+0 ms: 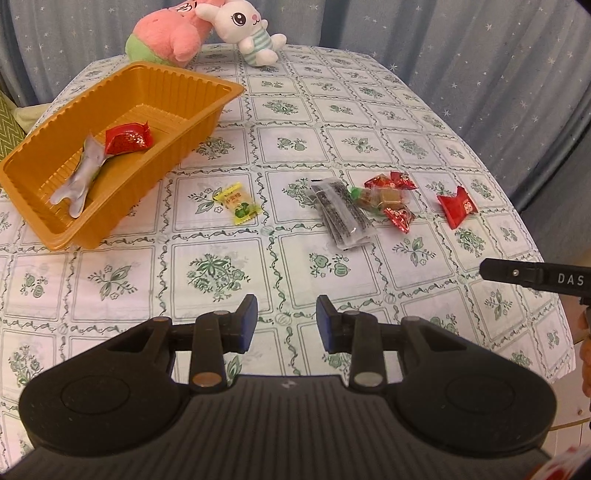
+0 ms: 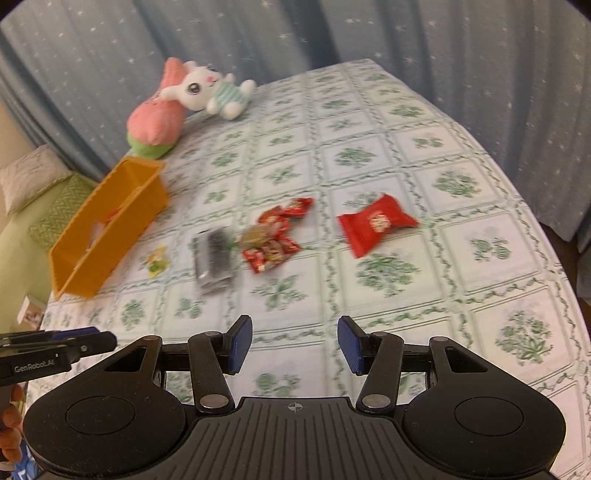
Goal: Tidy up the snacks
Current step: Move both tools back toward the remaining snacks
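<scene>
An orange plastic tray (image 1: pixel 207 79) sits at the left of the table and holds a red packet (image 1: pixel 127 138) and a silver wrapper (image 1: pixel 79 177). On the cloth lie a yellow candy (image 1: pixel 240 203), a black-and-clear packet (image 1: pixel 341 212), a cluster of red and brown candies (image 1: pixel 388 199) and a red packet (image 1: pixel 458 206). My left gripper (image 1: pixel 286 321) is open and empty above the cloth, near the front. My right gripper (image 2: pixel 294 345) is open and empty, with the red packet (image 2: pixel 375 223) ahead of it. The tray (image 2: pixel 88 273) shows at the left in the right wrist view.
Two plush toys, a pink one (image 1: pixel 170 33) and a white rabbit (image 1: pixel 247 29), lie at the far edge of the table. Blue star curtains (image 1: pixel 461 44) hang behind. The table's right edge (image 1: pixel 554 295) drops off near the right gripper's finger (image 1: pixel 517 275).
</scene>
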